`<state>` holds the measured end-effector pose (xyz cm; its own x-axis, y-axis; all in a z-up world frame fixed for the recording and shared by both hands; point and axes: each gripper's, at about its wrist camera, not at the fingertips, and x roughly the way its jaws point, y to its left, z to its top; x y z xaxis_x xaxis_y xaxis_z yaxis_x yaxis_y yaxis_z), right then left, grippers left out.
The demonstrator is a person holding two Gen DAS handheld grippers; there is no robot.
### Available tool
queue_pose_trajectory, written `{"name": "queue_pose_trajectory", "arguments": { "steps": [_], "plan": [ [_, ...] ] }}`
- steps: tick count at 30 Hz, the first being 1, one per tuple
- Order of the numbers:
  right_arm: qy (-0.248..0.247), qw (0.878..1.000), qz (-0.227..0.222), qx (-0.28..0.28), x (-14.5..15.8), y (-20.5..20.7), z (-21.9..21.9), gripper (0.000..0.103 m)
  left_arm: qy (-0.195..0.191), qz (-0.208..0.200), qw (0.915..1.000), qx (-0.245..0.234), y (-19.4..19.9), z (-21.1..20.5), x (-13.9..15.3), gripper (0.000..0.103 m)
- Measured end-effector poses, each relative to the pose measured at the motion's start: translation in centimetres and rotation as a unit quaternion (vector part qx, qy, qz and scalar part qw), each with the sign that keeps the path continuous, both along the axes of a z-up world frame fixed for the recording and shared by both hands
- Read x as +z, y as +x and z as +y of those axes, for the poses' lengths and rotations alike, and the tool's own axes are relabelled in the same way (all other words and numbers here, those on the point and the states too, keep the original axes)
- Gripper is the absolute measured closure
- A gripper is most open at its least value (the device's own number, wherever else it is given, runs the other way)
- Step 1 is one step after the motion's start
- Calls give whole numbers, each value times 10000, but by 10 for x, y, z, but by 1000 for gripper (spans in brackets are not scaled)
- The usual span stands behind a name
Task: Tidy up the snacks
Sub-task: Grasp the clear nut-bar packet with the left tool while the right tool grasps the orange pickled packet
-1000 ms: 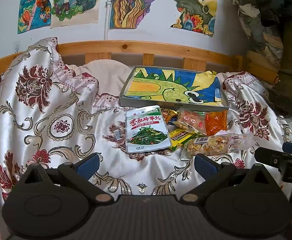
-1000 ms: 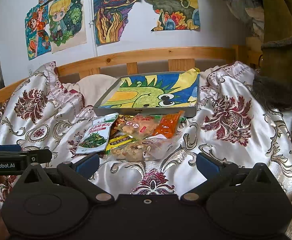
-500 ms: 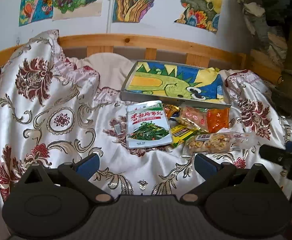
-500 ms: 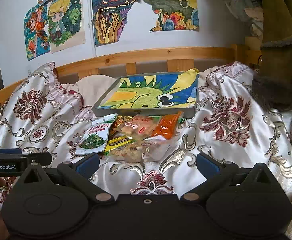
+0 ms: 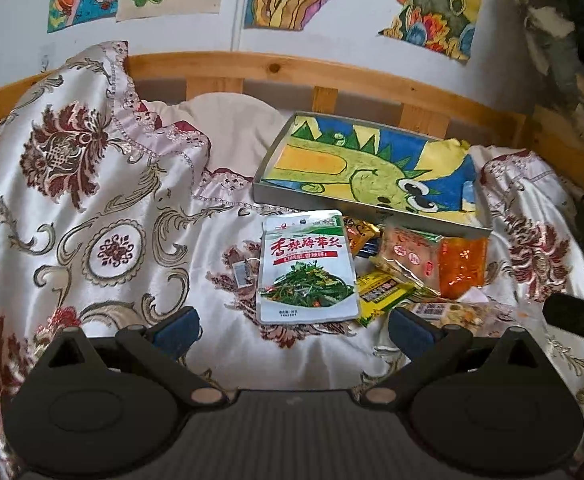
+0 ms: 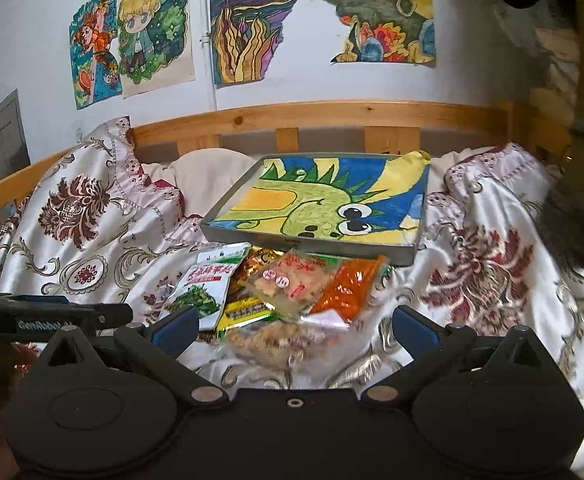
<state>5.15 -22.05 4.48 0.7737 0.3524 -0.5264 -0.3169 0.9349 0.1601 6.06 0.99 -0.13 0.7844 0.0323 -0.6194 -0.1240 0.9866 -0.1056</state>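
Note:
Several snack packets lie in a pile on a patterned bedspread in front of a grey tray (image 5: 276,196) lined with a dinosaur drawing. The white-green seaweed packet (image 5: 307,268) lies nearest my left gripper (image 5: 292,330), which is open and empty just short of it. Beside it are a yellow-green packet (image 5: 384,292), an orange packet (image 5: 462,264) and a clear nut packet (image 5: 458,314). My right gripper (image 6: 292,328) is open and empty, close over the clear nut packet (image 6: 280,340). The tray (image 6: 312,245), seaweed packet (image 6: 206,290) and orange packet (image 6: 352,286) also show in the right wrist view.
A wooden bed rail (image 5: 332,76) runs behind the tray, with drawings on the wall above. A cream pillow (image 5: 232,120) lies left of the tray. The right gripper's body (image 5: 580,318) shows at the right edge; the left gripper's body (image 6: 52,314) shows at the left.
Both grippers have moved forward and down toward the snack pile, which now looms larger. Both stay open and nothing has been taken hold of.

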Motion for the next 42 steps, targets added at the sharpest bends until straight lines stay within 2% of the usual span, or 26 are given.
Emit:
{"name": "queue_pose_trajectory", "arguments": {
  "steps": [4, 8, 13, 18, 22, 25, 29, 33, 37, 42],
  "plan": [
    [-54, 9995, 99, 287, 2, 25, 5, 1, 39, 137, 9999, 7, 15, -2, -1, 0],
    [-204, 9983, -19, 547, 3, 48, 10, 1, 18, 334, 9994, -22, 31, -5, -1, 0],
    [-345, 9965, -126, 746, 0, 80, 6, 1, -409, 461, 9970, -459, 40, -12, -4, 0],
    [-272, 9984, 34, 494, -10, 99, -20, 1, -712, 520, 9926, -840, 41, -27, -11, 0],
    [-188, 9974, 299, 627, -18, 113, -35, 1, -627, 584, 9890, -1203, 48, -50, -18, 0],
    [112, 9957, 502, 773, -26, 124, -45, 1, -460, 607, 9846, -1571, 52, -67, -24, 0],
    [594, 9897, 800, 1028, -38, 138, -51, 1, -20, 636, 9765, -2060, 61, -87, -30, 0],
    [928, 9845, 960, 1136, -50, 148, -52, 1, 318, 584, 9634, -2598, 71, -96, -32, 0],
    [1276, 9778, 1157, 1189, -61, 157, -51, 3, 662, 654, 9398, -3287, 80, -101, -35, 0],
    [1068, 9781, 1304, 1222, -76, 162, -43, 15, 940, 824, 9109, -3932, 92, -107, -38, 1]
  ]
}}
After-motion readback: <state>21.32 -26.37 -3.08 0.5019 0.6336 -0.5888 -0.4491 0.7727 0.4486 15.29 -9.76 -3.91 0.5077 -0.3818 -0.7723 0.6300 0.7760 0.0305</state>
